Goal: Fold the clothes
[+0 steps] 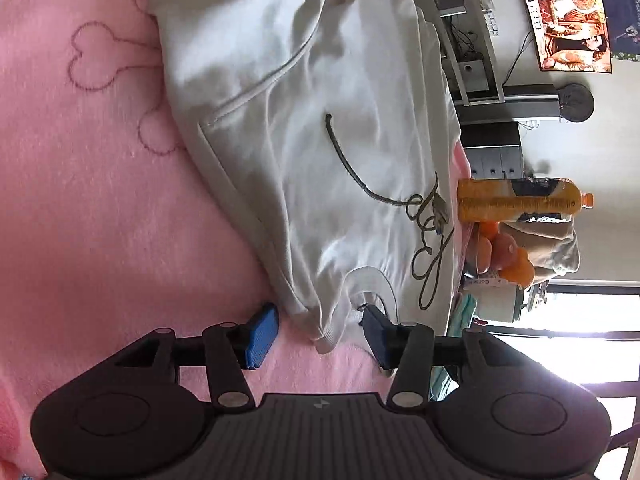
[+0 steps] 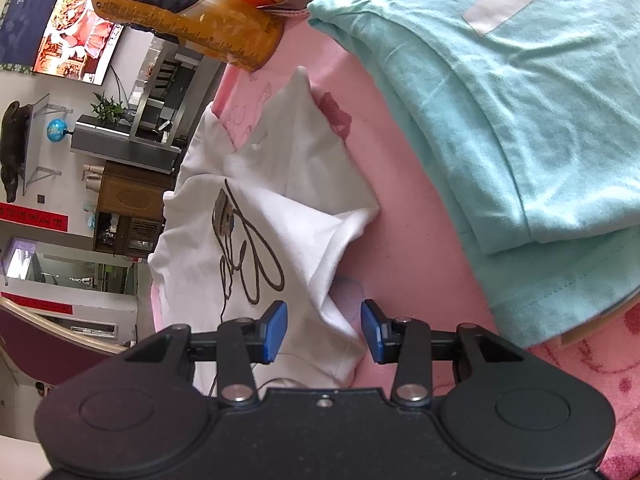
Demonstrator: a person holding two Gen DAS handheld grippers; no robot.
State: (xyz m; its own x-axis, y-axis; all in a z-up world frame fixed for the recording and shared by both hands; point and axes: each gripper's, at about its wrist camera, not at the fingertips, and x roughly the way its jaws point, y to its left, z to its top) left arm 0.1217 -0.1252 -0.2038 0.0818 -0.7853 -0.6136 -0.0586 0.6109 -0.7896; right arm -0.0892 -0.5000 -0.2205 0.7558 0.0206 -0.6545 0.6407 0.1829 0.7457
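On the pink blanket (image 1: pixel 100 208), white shirt (image 1: pixel 320 128) lies rumpled, dark scribble print up. Left claw (image 1: pixel 318 338) spread, shirt's corner between its pads, neither pad pressing. Right claw (image 2: pixel 324 330) partly spread astride a raised shirt fold (image 2: pixel 336 312); grip unclear. Folded teal shirt (image 2: pixel 520 120) just beside the white one. Orange bottle (image 2: pixel 188 20) near the far edge.

Daylight is pouring in from a window (image 1: pixel 580 320), blowing out to white glare there. Fisheye bending is curving the edges of both views, and soft shadows are lying in the cloth folds.
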